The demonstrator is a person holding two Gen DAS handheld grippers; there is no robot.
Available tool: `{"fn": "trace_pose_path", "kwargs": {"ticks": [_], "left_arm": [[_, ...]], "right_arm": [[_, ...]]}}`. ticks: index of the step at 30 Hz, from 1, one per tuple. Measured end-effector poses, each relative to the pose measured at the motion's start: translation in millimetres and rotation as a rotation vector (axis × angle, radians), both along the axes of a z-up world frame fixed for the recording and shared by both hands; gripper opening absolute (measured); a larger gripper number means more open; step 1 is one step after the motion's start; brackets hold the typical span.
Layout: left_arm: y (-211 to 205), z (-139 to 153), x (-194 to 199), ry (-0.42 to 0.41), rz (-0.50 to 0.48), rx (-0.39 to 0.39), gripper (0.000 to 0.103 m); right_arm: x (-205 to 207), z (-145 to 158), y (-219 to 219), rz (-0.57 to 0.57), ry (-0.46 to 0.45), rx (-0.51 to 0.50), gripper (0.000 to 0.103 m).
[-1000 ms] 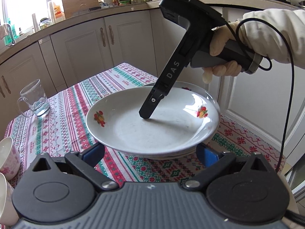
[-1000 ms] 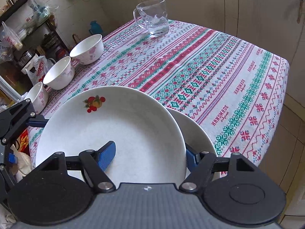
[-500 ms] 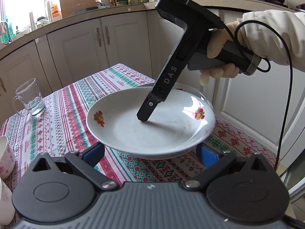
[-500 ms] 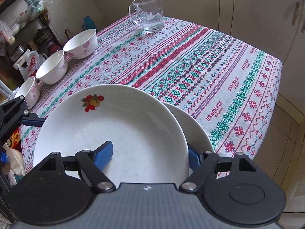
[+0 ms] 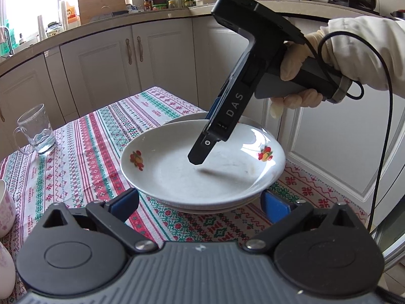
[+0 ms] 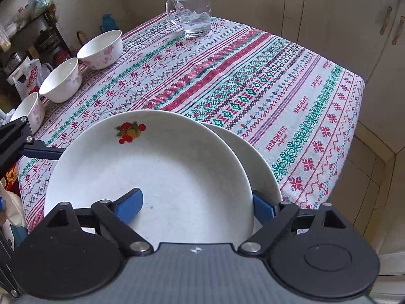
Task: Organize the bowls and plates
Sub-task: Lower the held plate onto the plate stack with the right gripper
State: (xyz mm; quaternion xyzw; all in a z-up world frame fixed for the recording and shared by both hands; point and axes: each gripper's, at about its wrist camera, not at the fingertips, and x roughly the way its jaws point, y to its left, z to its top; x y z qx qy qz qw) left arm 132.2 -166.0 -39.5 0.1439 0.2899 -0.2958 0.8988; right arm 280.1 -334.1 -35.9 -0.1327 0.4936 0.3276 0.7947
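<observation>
A white plate with fruit prints (image 5: 177,174) (image 6: 157,167) lies on a second white plate (image 6: 255,159) (image 5: 184,117) near the table corner. My right gripper (image 6: 195,202) is open, one blue finger (image 6: 130,204) over the top plate's inside, the other (image 6: 263,207) outside its rim; it also shows in the left wrist view (image 5: 202,147), tip just above the plate. My left gripper (image 5: 200,202) is open and empty, just short of the plates' near rim. Three white floral bowls (image 6: 101,48) (image 6: 62,79) (image 6: 29,110) stand along the far table edge.
A glass mug (image 5: 35,129) (image 6: 192,12) with a little water stands at a far corner. The patterned tablecloth (image 6: 227,81) covers the table. Kitchen cabinets (image 5: 106,60) surround the table closely. The table edge (image 6: 341,157) drops off right beside the plates.
My right gripper has lifted slightly off the top plate's inside. My left gripper has drawn back a little from the plates. The plates have stayed put.
</observation>
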Motion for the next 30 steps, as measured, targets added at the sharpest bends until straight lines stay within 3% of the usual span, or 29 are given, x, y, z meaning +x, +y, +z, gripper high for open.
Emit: {"fn": "trace_pose_path", "kwargs": {"ticks": [8,30], "left_arm": [[0.3,0.1,0.5,0.003,-0.007,-0.010,0.101],[2.6,-0.8,3.6,-0.024,-0.032,-0.035,0.102]], "right_arm": [[-7.7,7.3,0.9,0.001,-0.016,-0.030,0.102],[-25.0,10.0,-5.5,-0.053,-0.056,-0.092,0.103]]}}
